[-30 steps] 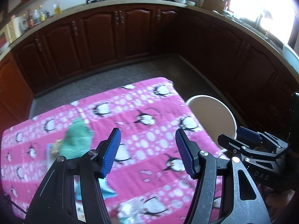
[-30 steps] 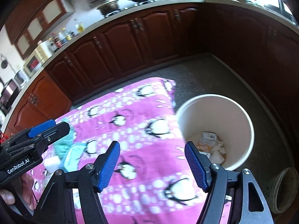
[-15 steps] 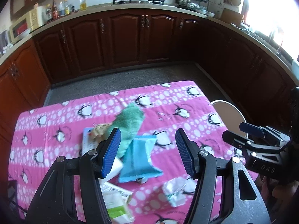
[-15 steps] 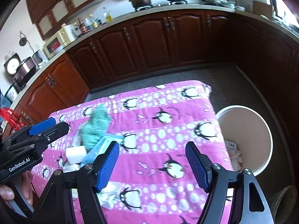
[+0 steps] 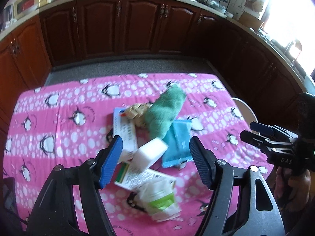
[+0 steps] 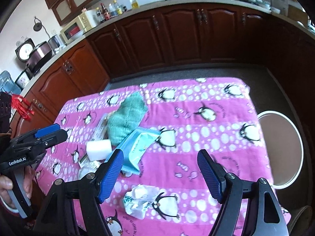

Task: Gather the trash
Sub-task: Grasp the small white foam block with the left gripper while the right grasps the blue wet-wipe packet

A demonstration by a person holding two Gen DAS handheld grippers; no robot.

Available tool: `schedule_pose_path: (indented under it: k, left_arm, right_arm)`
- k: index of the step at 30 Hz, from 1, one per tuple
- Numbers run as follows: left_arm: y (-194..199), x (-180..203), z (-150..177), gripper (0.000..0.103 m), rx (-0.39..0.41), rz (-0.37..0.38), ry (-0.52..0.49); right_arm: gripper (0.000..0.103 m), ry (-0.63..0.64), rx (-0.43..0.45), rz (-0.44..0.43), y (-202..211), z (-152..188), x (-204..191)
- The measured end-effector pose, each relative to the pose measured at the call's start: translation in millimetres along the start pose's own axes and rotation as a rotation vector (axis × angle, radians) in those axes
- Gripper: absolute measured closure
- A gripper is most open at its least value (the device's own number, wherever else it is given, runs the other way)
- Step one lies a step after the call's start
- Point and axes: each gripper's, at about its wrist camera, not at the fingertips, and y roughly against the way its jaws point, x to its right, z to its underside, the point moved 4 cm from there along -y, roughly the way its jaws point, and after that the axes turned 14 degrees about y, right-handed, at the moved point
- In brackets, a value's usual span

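Trash heaped mid-table on the pink penguin cloth (image 5: 59, 122): white block (image 5: 150, 154) atop a printed box (image 5: 137, 179), blue packet (image 5: 178, 143), green cloth (image 5: 165, 112), crumpled wrapper (image 6: 140, 197) apart, nearer. Left gripper (image 5: 155, 161) spread, jaws just widened, empty above the block. Right gripper (image 6: 160, 174) likewise spread, empty. Risk: overlapping pieces, so possibly pinching two at once or knocking the block off. Bin (image 6: 283, 149) beside the table's edge.

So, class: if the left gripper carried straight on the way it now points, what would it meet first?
Most likely the white block, which lies tilted atop the trash pile between the open left gripper fingers. Depth is unclear, so the printed carton beneath could come first.
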Motion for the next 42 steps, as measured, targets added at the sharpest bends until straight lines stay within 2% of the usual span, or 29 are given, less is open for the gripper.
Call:
schedule_pose_path:
  k: [5, 12, 19, 20, 21, 22, 23, 26, 32, 34, 36, 39, 42]
  left_arm:
    - [-17.9, -17.1, 8.7, 0.033, -0.057, 0.017, 0.029]
    - [-51.5, -9.1, 23.4, 0.033, -0.11, -0.029, -0.139]
    - [-81.5, -7.1, 22.9, 0.034, -0.161, -0.025, -0.166]
    - [-84.8, -6.3, 22.3, 0.04, -0.168, -0.021, -0.166]
    - [-88.7, -5.7, 22.5, 0.059, -0.181, -0.022, -0.167]
    - [-93.0, -5.5, 23.7, 0.071, -0.192, -0.034, -0.171]
    - [-95.5, -6.5, 23.8, 0.074, -0.198, -0.038, -0.168]
    - [-88.8, -10.0, 22.1, 0.078, -0.19, -0.013, -0.151]
    - [-52.8, -28.2, 8.4, 0.078, -0.112, 0.003, -0.096]
    - [-48.6, -31.9, 6.1, 0.078, -0.1, -0.006, -0.086]
    - [-45.4, -34.0, 5.6, 0.078, -0.093, -0.008, -0.078]
    - [-43.4, -30.8, 5.4, 0.078, -0.08, -0.01, -0.072]
    - [-41.5, -23.2, 3.5, 0.078, -0.069, 0.002, -0.068]
  right_arm:
    - [0.028, 0.018, -0.037, -0.021, -15.8, 1.3, -10.1]
    - [0.028, 0.017, -0.073, -0.055, -35.3, 1.4, -14.5]
    - [0.028, -0.084, -0.134, -0.127, -70.1, -2.1, -7.5]
    - [0.028, -0.091, -0.142, -0.131, -74.2, -2.9, -7.8]
    - [0.028, -0.093, -0.151, -0.133, -78.6, -3.7, -8.9]
    - [0.028, -0.095, -0.159, -0.135, -82.8, -4.5, -10.6]
    - [0.028, -0.096, -0.166, -0.141, -86.4, -5.6, -12.8]
    - [0.028, -0.102, -0.185, -0.171, -98.3, -9.0, -20.5]
    - [0.028, -0.16, -0.267, -0.216, -140.0, -5.7, -31.9]
    - [0.028, -0.169, -0.25, -0.222, -146.8, -5.3, -33.8]
    - [0.058, -0.136, -0.21, -0.206, -142.4, -8.7, -36.0]
    - [0.066, -0.091, -0.188, -0.201, -130.8, -9.3, -36.4]
    - [0.069, -0.063, -0.17, -0.199, -113.7, -5.9, -31.0]
